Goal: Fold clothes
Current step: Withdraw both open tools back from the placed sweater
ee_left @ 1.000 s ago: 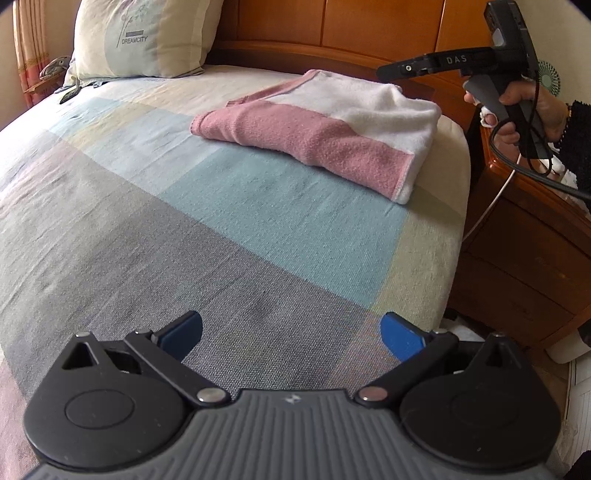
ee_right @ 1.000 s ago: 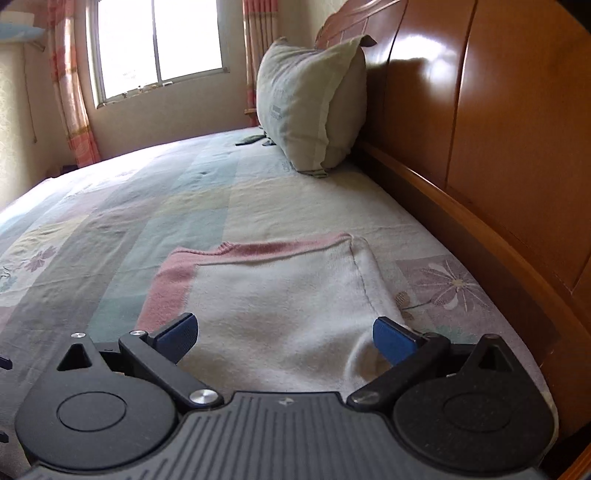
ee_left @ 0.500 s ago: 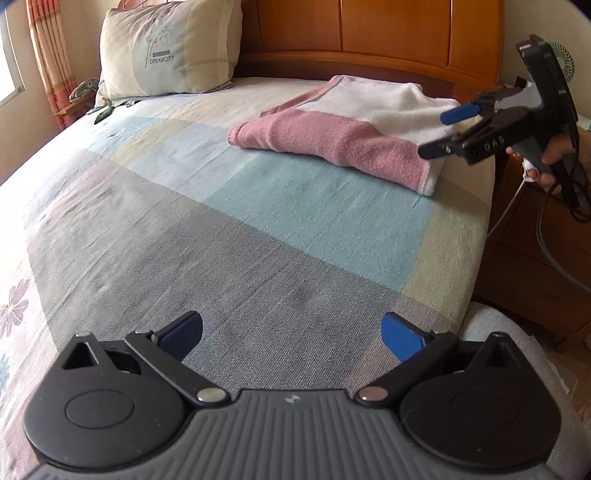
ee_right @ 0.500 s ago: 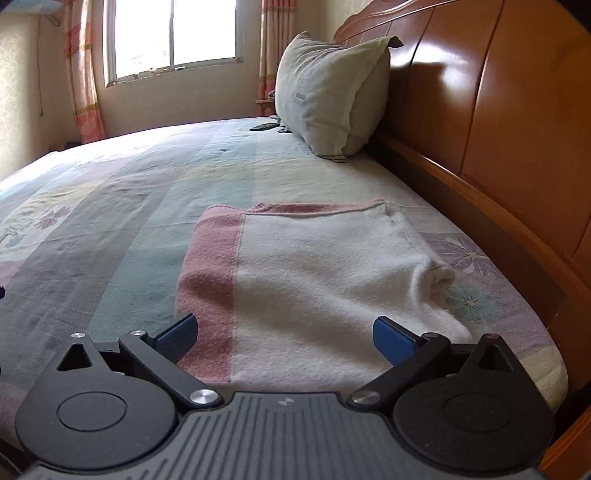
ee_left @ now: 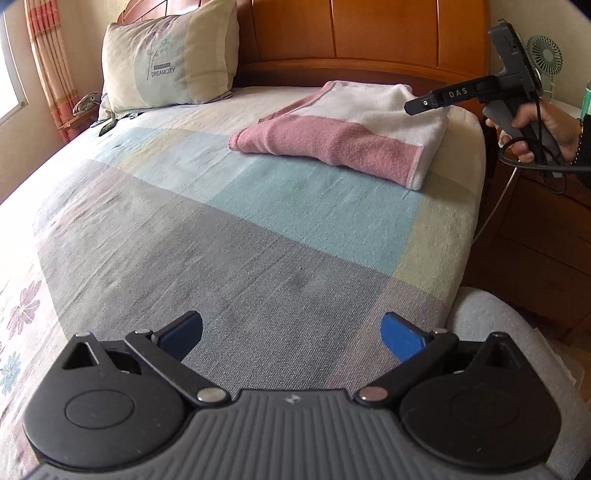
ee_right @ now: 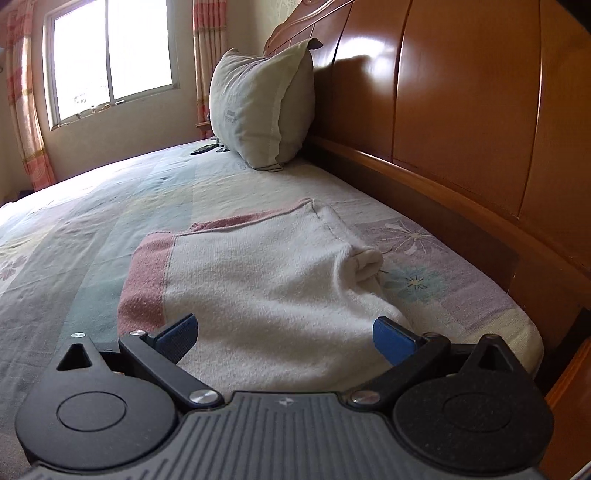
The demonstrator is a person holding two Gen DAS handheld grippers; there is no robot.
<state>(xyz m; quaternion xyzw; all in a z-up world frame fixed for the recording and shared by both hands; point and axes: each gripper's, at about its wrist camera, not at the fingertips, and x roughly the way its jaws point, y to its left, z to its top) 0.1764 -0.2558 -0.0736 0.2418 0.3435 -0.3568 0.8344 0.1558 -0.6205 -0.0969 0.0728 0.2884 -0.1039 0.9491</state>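
In the left wrist view, the left gripper (ee_left: 291, 334) hung with its blue pads spread wide and nothing between them, low over the bare grey and blue patches of the bedspread (ee_left: 258, 221). Well ahead of it, the pink and white garment (ee_left: 343, 133) lay already folded into a thick pad near the bed's far corner, just short of the wooden headboard (ee_left: 369, 33), with a pillow (ee_left: 170, 62) well off to its left. A hand (ee_left: 539, 125) held the other tool at the garment's near edge. In the right wrist view, the right gripper (ee_right: 284, 338) was likewise spread apart and empty, poised just above the white part of the garment (ee_right: 266, 288), which filled the space between the pads; whether they touched it could not be told. The knit looked soft, fluffy and light, likely to sag and unroll if lifted by one layer, so a pinch through all layers at the doubled edge or a corner seemed safest.
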